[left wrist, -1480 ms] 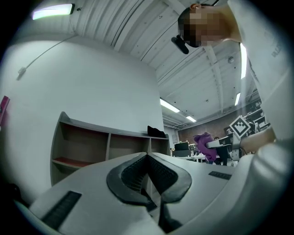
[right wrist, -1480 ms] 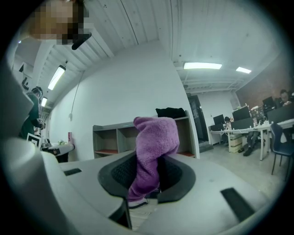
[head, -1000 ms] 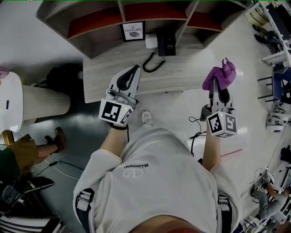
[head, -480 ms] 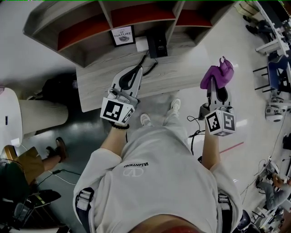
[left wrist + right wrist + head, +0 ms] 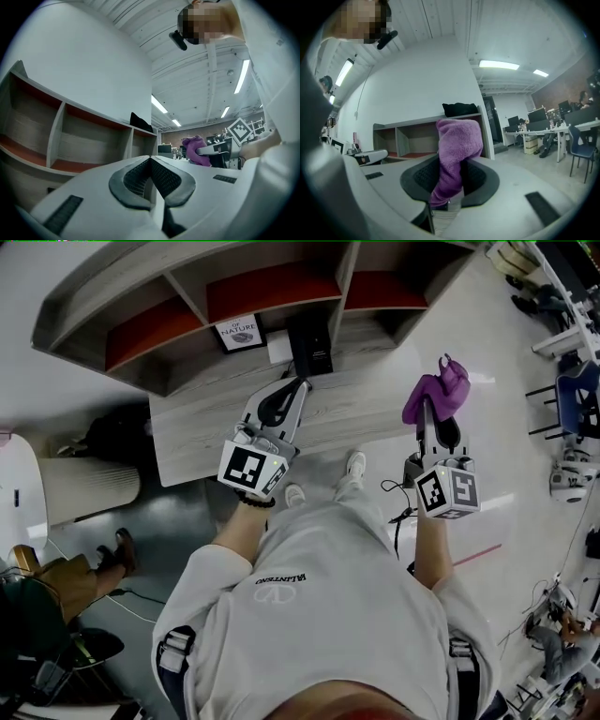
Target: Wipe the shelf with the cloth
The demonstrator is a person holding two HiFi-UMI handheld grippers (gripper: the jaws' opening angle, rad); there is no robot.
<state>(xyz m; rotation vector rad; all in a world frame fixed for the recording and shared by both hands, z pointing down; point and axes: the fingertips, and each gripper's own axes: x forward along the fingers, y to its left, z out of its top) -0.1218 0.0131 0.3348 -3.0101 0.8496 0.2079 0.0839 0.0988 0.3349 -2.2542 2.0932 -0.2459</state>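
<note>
A grey wooden shelf unit (image 5: pixel 187 427) with red-floored compartments stands ahead of me in the head view. My right gripper (image 5: pixel 429 409) is shut on a purple cloth (image 5: pixel 433 390), which bunches above its tips, off the shelf's right end over the floor. In the right gripper view the cloth (image 5: pixel 457 150) hangs between the pads with the shelf (image 5: pixel 417 136) behind it. My left gripper (image 5: pixel 295 390) is shut and holds nothing, over the shelf's top surface. The left gripper view shows its pads (image 5: pixel 151 174) closed together, the shelf compartments (image 5: pixel 70 140) at left.
A framed card (image 5: pixel 237 332) and a black box (image 5: pixel 309 345) sit on the shelf, with a black cable beside them. A white round table (image 5: pixel 23 493) is at left, chairs and desks (image 5: pixel 572 399) at right. A seated person's legs (image 5: pixel 56 568) show lower left.
The shelf has shifted left and nearer in the head view as I step forward. Both grippers have risen slightly toward it; the cloth stays held in the right one.
</note>
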